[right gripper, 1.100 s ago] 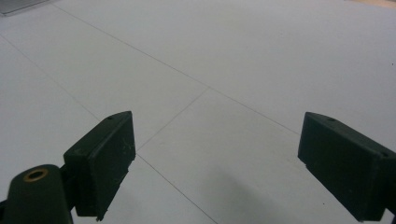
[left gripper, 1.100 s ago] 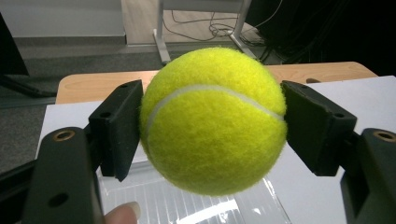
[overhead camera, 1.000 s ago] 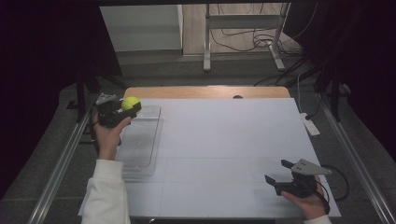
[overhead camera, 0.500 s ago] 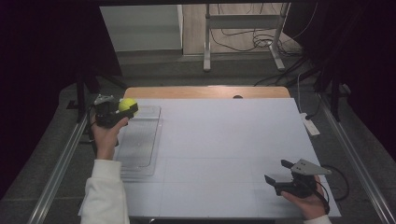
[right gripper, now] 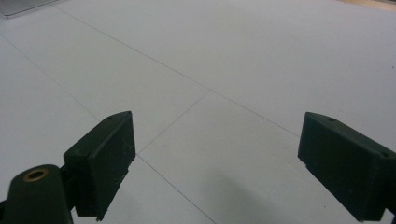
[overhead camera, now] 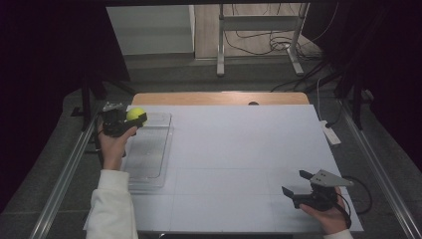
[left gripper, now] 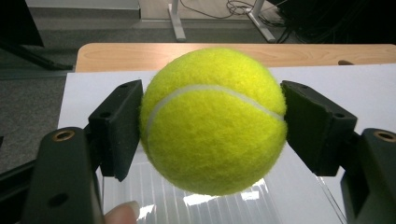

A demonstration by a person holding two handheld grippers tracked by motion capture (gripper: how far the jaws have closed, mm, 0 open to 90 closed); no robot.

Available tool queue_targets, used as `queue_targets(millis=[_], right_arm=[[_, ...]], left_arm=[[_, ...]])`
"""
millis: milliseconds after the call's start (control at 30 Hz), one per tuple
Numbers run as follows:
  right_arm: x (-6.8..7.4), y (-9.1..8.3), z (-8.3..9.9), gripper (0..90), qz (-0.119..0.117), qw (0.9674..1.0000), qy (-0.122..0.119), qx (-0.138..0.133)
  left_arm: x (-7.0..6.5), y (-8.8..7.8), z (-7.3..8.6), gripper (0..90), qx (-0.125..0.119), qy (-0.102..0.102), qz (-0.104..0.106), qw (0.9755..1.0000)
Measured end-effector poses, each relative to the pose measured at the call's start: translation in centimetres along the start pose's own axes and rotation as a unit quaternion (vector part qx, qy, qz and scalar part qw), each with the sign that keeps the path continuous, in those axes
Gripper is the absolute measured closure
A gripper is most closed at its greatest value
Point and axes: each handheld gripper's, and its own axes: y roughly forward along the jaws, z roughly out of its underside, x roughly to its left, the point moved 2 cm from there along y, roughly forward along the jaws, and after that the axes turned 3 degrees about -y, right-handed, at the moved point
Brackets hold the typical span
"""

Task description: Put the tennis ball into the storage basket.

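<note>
left gripper (overhead camera: 134,119) clamped on the tennis ball (overhead camera: 135,114), pads (left gripper: 119,126) pressed into both sides of it, ball held off the surface above the far end of the clear plastic tray (overhead camera: 149,159) at the table's (overhead camera: 239,149) left edge; right gripper (overhead camera: 303,186) rests near the front right corner, well apart from the ball, jaws spread wide with nothing between them

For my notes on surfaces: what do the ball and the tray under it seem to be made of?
Tennis ball: fuzzy yellow felt, matte, with a white curved seam; probably rubber underneath.
Tray: clear plastic, seemingly ribbed; the white table shows through and a glare spot shines on it.
</note>
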Motion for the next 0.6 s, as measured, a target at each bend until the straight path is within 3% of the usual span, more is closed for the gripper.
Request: queue_targets(millis=[233, 367, 600], right_arm=[[0.0, 0.1, 0.0, 11.6, -0.001, 1.0000, 0.001, 0.000], [-0.1, 0.1, 0.1, 11.7, -0.001, 1.0000, 0.003, 0.000], [0.0, 0.0, 0.0, 11.8, 0.000, 1.0000, 0.001, -0.002]], left_arm=[[-0.2, 0.4, -0.3, 26.8, 0.011, 0.011, -0.011, 0.9998], [0.2, 1.0, -0.5, 26.8, 0.019, 0.004, -0.017, 0.9997], [0.7, 1.9, -0.7, 26.8, 0.040, 0.009, -0.030, 0.9987]])
